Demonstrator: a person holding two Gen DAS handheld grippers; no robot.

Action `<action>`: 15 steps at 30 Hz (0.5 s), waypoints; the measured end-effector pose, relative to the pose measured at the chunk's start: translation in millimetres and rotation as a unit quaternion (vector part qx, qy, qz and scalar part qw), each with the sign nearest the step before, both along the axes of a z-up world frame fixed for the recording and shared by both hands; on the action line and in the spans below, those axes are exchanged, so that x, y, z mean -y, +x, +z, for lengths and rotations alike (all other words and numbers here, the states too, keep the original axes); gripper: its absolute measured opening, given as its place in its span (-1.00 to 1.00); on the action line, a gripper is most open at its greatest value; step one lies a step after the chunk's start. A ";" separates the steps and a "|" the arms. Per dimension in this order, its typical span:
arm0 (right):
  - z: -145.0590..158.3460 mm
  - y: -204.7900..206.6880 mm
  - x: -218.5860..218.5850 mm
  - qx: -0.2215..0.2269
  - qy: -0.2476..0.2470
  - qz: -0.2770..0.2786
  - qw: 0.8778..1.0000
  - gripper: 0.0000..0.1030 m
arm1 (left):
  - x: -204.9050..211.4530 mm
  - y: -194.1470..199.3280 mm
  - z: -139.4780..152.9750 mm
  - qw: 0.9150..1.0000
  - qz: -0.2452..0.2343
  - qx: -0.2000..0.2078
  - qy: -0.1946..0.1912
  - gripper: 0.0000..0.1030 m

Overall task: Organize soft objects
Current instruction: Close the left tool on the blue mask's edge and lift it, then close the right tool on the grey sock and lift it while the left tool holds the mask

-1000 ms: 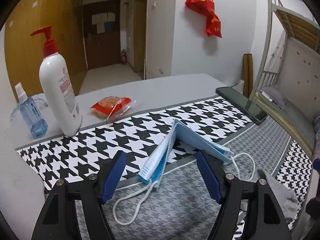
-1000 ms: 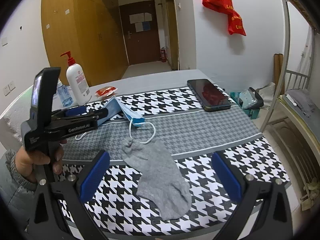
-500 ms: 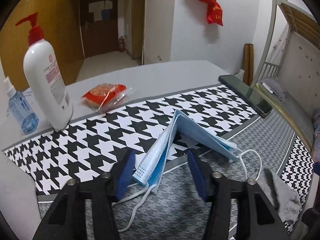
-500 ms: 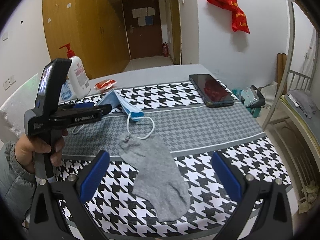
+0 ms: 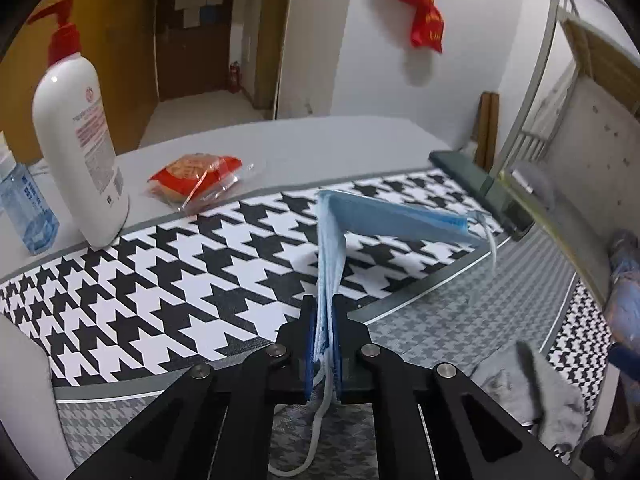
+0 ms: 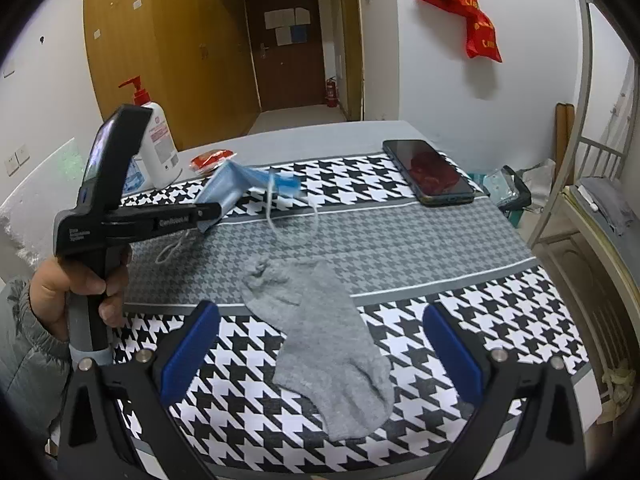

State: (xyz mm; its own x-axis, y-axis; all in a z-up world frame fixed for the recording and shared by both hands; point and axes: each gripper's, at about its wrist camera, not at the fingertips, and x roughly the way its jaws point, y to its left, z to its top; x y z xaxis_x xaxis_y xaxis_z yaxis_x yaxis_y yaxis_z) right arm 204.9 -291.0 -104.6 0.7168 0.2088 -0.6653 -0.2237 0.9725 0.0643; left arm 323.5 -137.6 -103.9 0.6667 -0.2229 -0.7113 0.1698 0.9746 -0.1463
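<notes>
My left gripper (image 5: pixel 325 332) is shut on a folded blue face mask (image 5: pixel 384 220) and holds it lifted off the houndstooth cloth (image 5: pixel 200 264), its white ear loops dangling. In the right wrist view the left gripper (image 6: pixel 212 212) holds the mask (image 6: pixel 232 188) above the cloth. A grey sock (image 6: pixel 324 332) lies flat on the cloth, and its edge shows in the left wrist view (image 5: pixel 536 392). My right gripper (image 6: pixel 320 344) is open and empty, hovering over the sock's lower half with the blue pads on either side.
A white pump bottle (image 5: pixel 76 136), a small blue spray bottle (image 5: pixel 24 204) and a red snack packet (image 5: pixel 196 172) stand at the table's back left. A black phone (image 6: pixel 428 172) lies at the back right. A bed frame (image 6: pixel 592 208) is beyond the right edge.
My left gripper closed on the blue mask and lifted it off the cloth, pulling the ear loop away from the sock. My right gripper moved slightly closer over the sock.
</notes>
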 end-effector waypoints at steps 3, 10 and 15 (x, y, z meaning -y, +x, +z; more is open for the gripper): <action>-2.0 -1.0 -0.7 -0.002 -0.003 -0.006 1.000 0.99 | -1.2 -10.1 7.8 1.000 0.004 0.029 0.004 -0.85; -13.8 5.0 -0.9 -0.023 0.004 -0.016 1.000 0.99 | -14.6 -34.3 21.7 0.997 0.020 0.076 -0.001 -0.85; -17.8 12.2 -10.1 -0.026 -0.013 -0.011 1.000 0.77 | -23.2 -39.5 27.4 0.995 0.035 0.088 -0.012 -0.85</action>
State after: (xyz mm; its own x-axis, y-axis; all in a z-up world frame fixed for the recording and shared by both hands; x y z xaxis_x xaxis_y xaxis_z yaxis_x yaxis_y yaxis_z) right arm 217.1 -280.9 -122.4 0.6848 0.1765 -0.7070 -0.1995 0.9786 0.0510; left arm 284.1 -114.4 -76.5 0.7953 -0.1861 -0.5769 0.1262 0.9817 -0.1427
